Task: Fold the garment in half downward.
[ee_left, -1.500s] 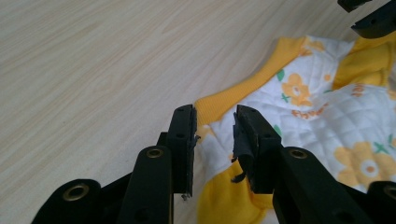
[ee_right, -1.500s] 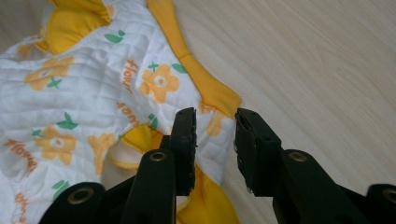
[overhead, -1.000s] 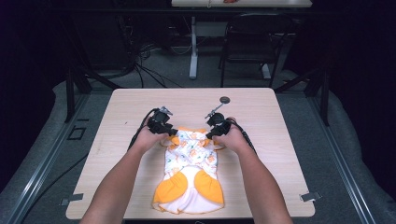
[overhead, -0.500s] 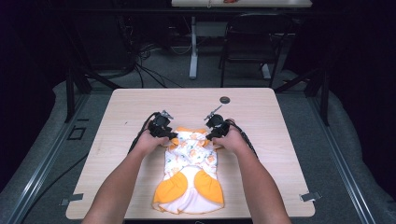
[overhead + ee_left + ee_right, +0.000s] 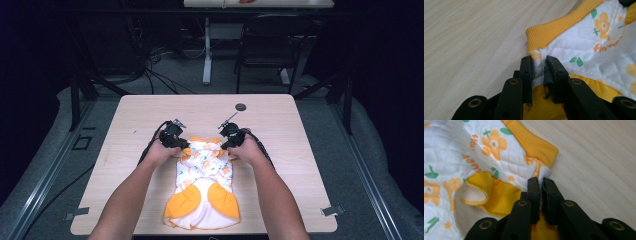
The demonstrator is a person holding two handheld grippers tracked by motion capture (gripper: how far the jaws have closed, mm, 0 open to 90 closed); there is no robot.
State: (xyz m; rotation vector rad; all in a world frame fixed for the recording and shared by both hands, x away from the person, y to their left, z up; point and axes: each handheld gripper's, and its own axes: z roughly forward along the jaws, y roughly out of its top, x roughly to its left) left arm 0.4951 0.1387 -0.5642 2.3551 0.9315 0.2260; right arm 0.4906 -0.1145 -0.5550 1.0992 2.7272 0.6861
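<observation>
My left tool (image 5: 539,65) has just been closing and now it pinches a fold of the white cloth of the garment (image 5: 204,186), just under the yellow ribbed band (image 5: 554,31). My right tool (image 5: 541,185) has also just been closing, and it is clenched on the cloth at the other corner, beside the end of the same band. In the high view I see both tools at the far end of the garment, one at each corner. The garment lies flat on the desk (image 5: 130,120), its orange part toward me. A small dark disc (image 5: 241,107) lies farther away on the desk.
</observation>
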